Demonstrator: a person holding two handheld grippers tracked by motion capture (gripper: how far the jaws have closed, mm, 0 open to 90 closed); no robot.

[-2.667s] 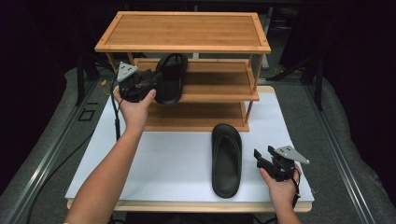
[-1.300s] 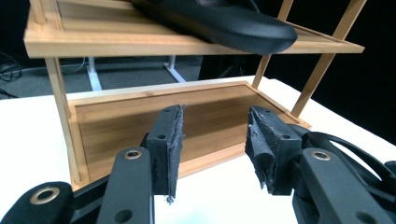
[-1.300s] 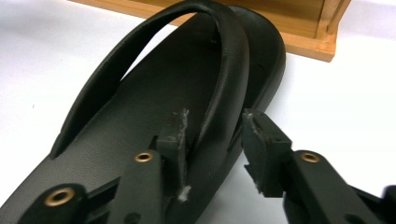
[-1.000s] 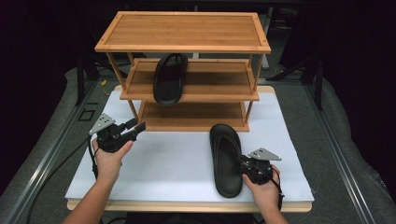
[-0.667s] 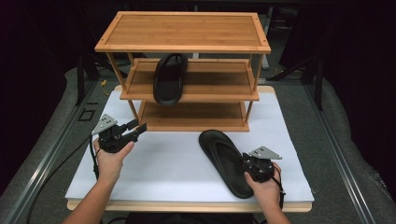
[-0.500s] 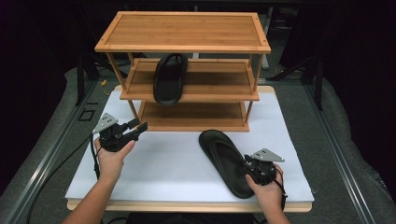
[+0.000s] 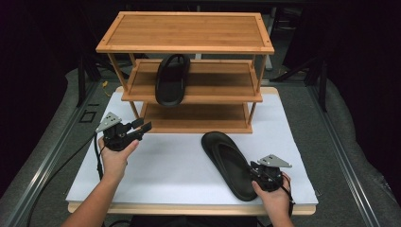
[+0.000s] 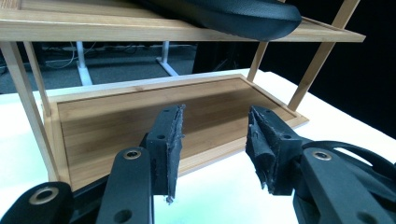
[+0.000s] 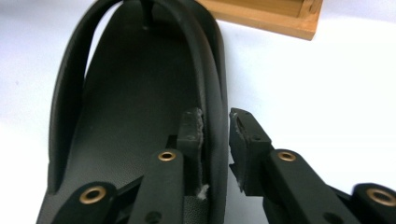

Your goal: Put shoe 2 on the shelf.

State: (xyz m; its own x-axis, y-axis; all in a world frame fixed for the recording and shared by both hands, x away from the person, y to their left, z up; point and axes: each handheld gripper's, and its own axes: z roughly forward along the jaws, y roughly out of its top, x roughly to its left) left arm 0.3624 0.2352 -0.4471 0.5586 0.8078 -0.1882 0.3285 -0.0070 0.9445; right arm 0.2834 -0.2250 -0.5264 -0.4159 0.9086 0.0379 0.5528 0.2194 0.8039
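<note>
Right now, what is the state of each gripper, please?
Left gripper: open, holding nothing.
Right gripper: jaws closing on the side edge of the black flip-flop on the table.

— What is seen around the white table top [image 7: 156, 175]?
— Grey floor covering [image 7: 352, 142] is laid on both sides, crossed by metal rails [image 7: 47, 151].
— And farther back?
— Darkness; only white table legs [image 8: 81, 67] are lit beyond the wooden rack [image 7: 189, 33].

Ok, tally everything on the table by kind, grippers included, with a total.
Black sandals: 2, one on the rack's middle shelf, one on the white table top
Wooden shelf rack: 1
Grippers: 2, left, right
Total: 5
</note>
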